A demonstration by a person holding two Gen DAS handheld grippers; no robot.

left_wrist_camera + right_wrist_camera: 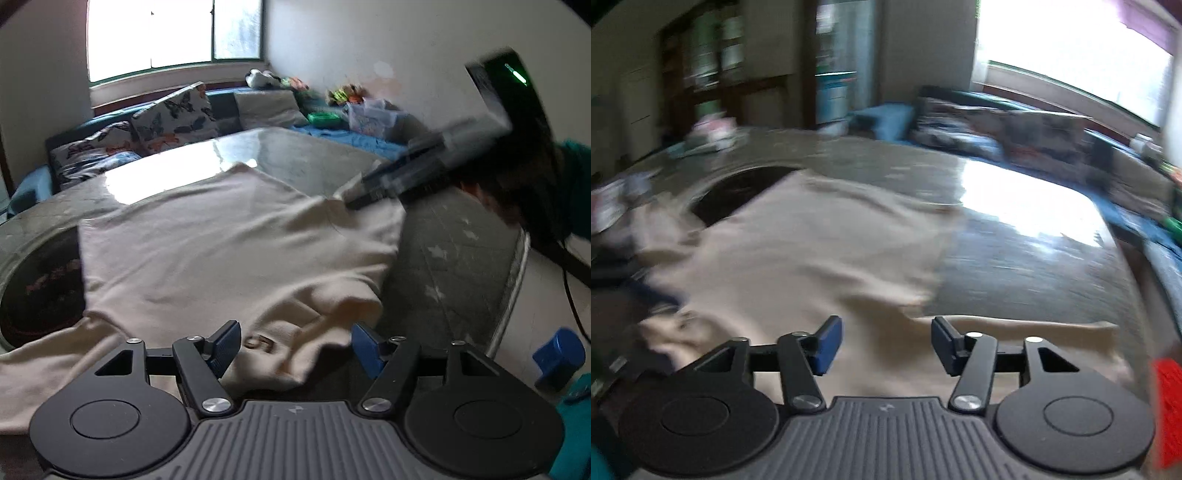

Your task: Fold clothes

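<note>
A cream T-shirt (221, 251) lies spread on a grey glass-topped table (443, 236), with a small dark print near its bunched near edge. My left gripper (295, 347) is open, its blue pads either side of that bunched edge, nothing clamped. My right gripper shows blurred in the left wrist view (354, 201), low over the shirt's far right corner. In the right wrist view the shirt (798, 254) lies ahead and under my right gripper (886, 339), which is open and empty.
A dark round inset (40, 288) sits in the table at the left, partly under the shirt. A sofa with butterfly cushions (173, 114) stands behind the table. A blue object (557, 354) stands on the floor at the right. Clutter (709, 133) lies on the table's far side.
</note>
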